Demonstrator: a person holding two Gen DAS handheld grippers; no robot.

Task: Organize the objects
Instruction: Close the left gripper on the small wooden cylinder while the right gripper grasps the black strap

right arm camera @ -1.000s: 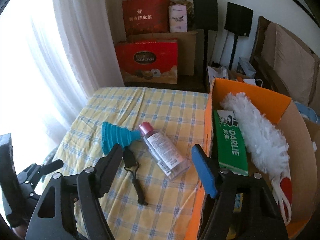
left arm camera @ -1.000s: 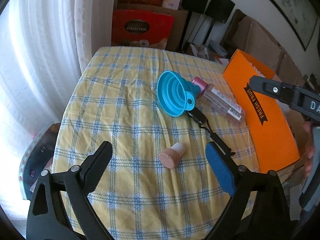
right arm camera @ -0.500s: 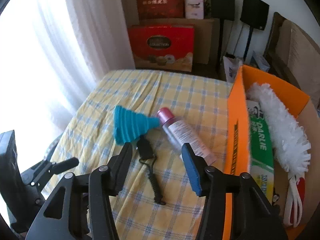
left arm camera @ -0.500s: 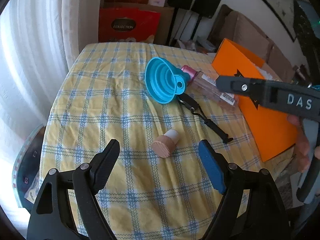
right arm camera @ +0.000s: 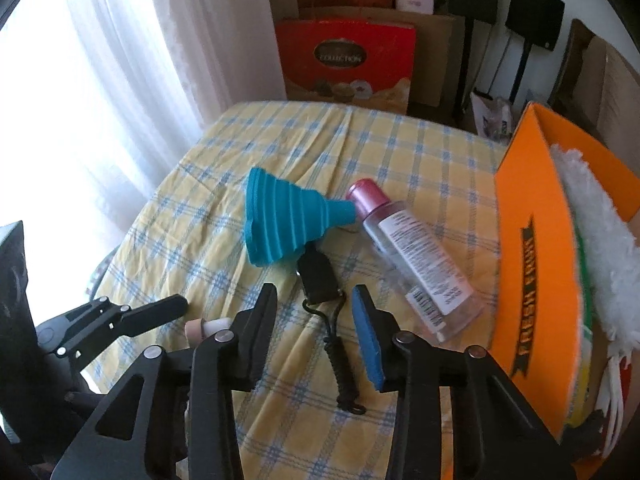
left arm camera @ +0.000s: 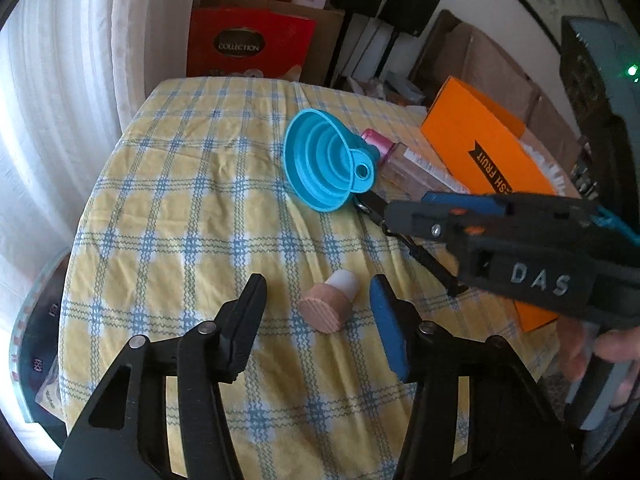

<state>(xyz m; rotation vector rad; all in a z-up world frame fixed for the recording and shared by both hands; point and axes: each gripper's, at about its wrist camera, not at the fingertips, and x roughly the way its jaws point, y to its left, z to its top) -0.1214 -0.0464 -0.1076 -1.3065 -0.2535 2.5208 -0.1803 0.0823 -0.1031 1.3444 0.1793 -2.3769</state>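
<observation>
A wooden-topped cork stopper [left arm camera: 330, 307] lies on the yellow checked tablecloth [left arm camera: 192, 208], between the fingers of my open left gripper [left arm camera: 318, 300], apart from both pads. My open right gripper [right arm camera: 314, 304] hovers over a black strap with a clip [right arm camera: 320, 276]. A blue collapsible funnel [right arm camera: 288, 220] and a clear bottle with a pink cap [right arm camera: 412, 256] lie beyond it. The funnel [left arm camera: 328, 166] and the right gripper's arm also show in the left wrist view. The stopper [right arm camera: 206, 328] shows partly behind my right gripper's left finger.
An orange cardboard box [right arm camera: 532, 264] stands at the table's right edge, holding a white duster [right arm camera: 600, 232] and a green carton. Red gift boxes [right arm camera: 344, 60] and black stands lie behind the table. White curtains hang on the left.
Both grippers have moved forward and lower. The left gripper's fingers now flank the stopper. The right gripper has come down over the black strap and its jaws have narrowed somewhat.
</observation>
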